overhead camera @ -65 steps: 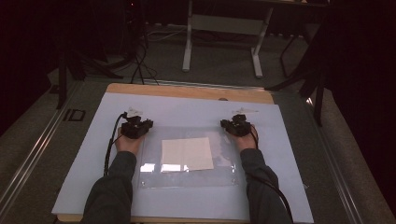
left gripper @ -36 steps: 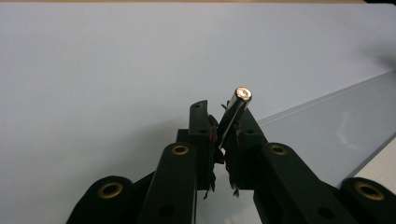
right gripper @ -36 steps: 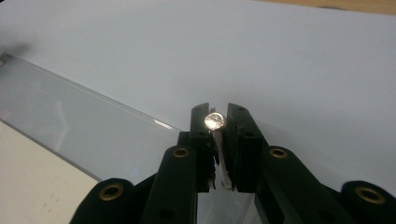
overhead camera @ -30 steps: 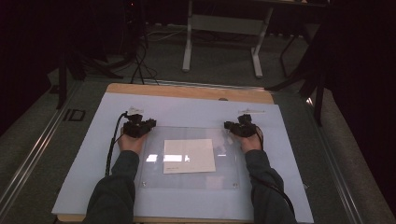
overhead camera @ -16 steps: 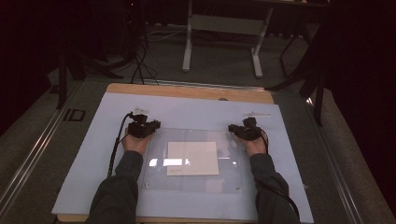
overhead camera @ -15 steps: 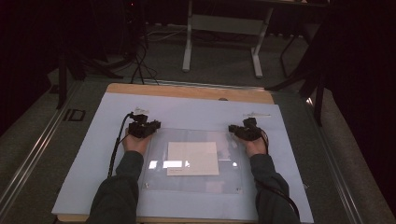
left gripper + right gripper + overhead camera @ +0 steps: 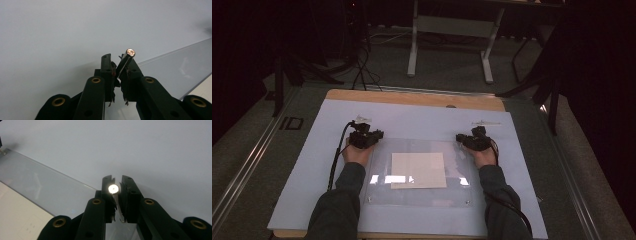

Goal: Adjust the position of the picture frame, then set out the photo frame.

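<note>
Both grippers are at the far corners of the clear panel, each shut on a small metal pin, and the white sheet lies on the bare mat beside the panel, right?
Not quite. The white sheet lies within the clear panel, not beside it, as the high view shows. The rest holds: the left gripper and right gripper sit at the panel's far corners, each shut on a metal pin.

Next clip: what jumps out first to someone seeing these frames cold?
A clear acrylic sheet lies mid-table with a white paper at its middle. At its far corners, the left gripper is shut on a metal pin and the right gripper on a shiny pin, over a pale mat.
</note>
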A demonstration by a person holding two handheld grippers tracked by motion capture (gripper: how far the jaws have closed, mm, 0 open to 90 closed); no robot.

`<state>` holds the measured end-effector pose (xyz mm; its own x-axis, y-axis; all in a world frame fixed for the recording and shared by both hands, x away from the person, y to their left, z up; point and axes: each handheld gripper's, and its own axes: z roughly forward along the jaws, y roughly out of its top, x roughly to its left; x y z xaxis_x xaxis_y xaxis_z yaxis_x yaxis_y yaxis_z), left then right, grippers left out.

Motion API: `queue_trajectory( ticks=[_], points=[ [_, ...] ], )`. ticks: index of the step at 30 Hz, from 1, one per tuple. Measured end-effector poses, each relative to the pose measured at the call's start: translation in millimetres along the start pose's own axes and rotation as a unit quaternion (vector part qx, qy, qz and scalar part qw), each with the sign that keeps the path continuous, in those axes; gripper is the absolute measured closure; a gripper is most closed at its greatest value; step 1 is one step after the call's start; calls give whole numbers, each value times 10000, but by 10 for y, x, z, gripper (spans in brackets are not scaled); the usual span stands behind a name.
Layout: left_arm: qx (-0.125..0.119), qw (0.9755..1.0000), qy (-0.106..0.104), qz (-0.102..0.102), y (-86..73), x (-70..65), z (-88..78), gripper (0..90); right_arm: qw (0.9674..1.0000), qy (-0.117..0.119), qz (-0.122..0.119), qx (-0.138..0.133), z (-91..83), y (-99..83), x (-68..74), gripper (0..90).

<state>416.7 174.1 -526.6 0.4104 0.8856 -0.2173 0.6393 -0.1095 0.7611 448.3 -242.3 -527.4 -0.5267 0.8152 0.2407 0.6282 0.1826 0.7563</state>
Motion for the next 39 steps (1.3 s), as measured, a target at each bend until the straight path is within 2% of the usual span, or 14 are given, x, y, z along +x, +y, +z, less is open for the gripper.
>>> queue_trajectory(
  ticks=[6, 23, 28, 30, 35, 39],
  points=[
    [13, 10000, -8, 19, -4, 1, -8, 816, 10000, 10, -34, 24, 8, 8, -2, 814],
    [-116, 9998, -107, -90, -48, 24, -2, 806, 10000, 10, -64, 10, 12, 4, 0, 814],
    [-109, 9997, -203, -106, -76, 50, 2, 789, 9999, 21, -105, 7, 11, 1, -2, 809],
    [-78, 9998, -177, -64, -102, 56, -2, 771, 9999, 9, -130, 4, 6, -3, -2, 793],
    [-226, 9995, -216, 22, -139, 72, -84, 732, 9996, -87, -272, -85, -53, -13, 6, 740],
    [-407, 9988, -234, 113, -132, 79, -173, 723, 9986, -103, -449, -247, -163, -19, 17, 739]
  ],
)
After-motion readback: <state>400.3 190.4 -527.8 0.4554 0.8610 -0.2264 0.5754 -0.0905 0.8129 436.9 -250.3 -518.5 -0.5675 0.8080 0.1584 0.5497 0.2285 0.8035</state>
